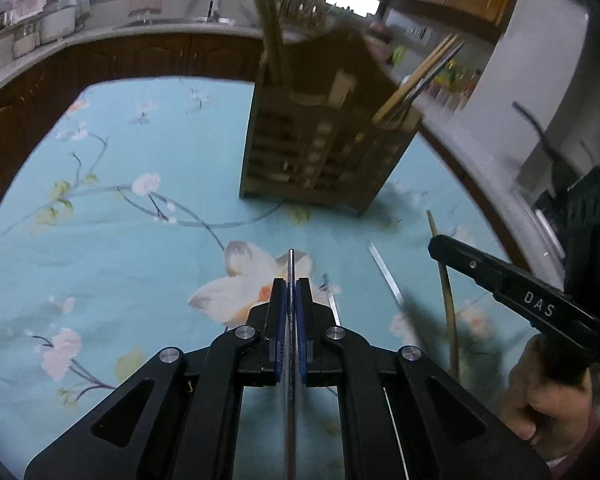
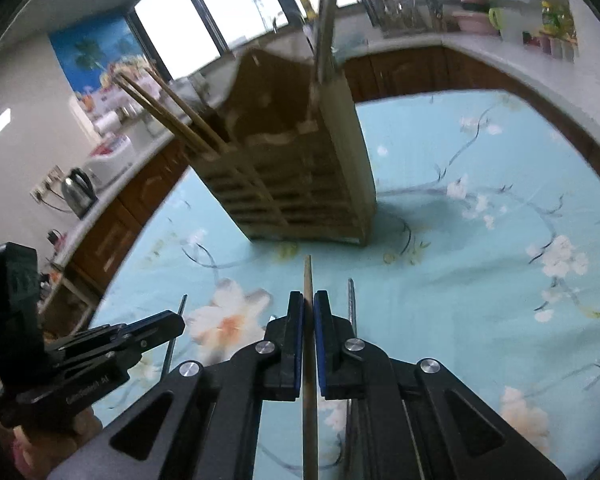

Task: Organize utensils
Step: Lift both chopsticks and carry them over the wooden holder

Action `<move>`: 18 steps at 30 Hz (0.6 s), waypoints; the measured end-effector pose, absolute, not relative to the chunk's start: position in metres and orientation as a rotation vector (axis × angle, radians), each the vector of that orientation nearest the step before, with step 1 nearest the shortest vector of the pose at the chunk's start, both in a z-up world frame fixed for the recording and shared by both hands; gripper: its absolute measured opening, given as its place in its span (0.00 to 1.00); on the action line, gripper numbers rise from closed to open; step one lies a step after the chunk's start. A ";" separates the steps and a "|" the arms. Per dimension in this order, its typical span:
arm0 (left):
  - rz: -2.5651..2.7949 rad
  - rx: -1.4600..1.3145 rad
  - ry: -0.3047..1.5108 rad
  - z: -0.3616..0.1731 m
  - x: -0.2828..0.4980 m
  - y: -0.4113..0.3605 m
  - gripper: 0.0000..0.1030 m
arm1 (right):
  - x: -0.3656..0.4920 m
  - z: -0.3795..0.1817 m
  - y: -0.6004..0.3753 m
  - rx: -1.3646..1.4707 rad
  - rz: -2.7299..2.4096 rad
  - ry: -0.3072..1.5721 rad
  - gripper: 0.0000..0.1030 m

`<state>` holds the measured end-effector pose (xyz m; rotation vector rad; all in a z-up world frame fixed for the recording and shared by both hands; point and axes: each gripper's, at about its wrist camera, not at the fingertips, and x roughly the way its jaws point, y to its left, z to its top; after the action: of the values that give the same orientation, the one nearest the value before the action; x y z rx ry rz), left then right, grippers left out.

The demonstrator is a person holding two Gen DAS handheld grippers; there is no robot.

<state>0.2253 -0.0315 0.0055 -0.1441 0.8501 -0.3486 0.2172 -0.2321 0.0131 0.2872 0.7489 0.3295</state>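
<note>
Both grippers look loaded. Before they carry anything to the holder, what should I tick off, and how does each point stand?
1. Left gripper shut on the metal chopstick: ok.
2. Right gripper shut on the wooden chopstick: ok.
3. Wooden holder upright on the tablecloth: ok.
4. Free room in the holder's compartments: cannot tell, blurred.
5. Loose chopsticks remaining on the cloth: not ok.
</note>
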 end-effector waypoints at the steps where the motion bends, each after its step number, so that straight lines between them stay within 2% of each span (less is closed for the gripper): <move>1: -0.354 -0.147 0.838 0.011 0.223 -0.032 0.03 | 0.213 0.020 -0.233 0.290 0.332 0.732 0.05; 8: -0.394 -0.173 0.734 0.059 0.197 -0.027 0.03 | 0.187 0.059 -0.241 0.302 0.330 0.632 0.05; 18: -0.408 -0.197 0.606 0.101 0.173 -0.014 0.03 | 0.157 0.107 -0.254 0.301 0.318 0.487 0.05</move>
<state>0.1732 -0.0141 0.1013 -0.1972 0.6057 -0.4081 0.1569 -0.2537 0.1067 0.3013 0.4868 0.3183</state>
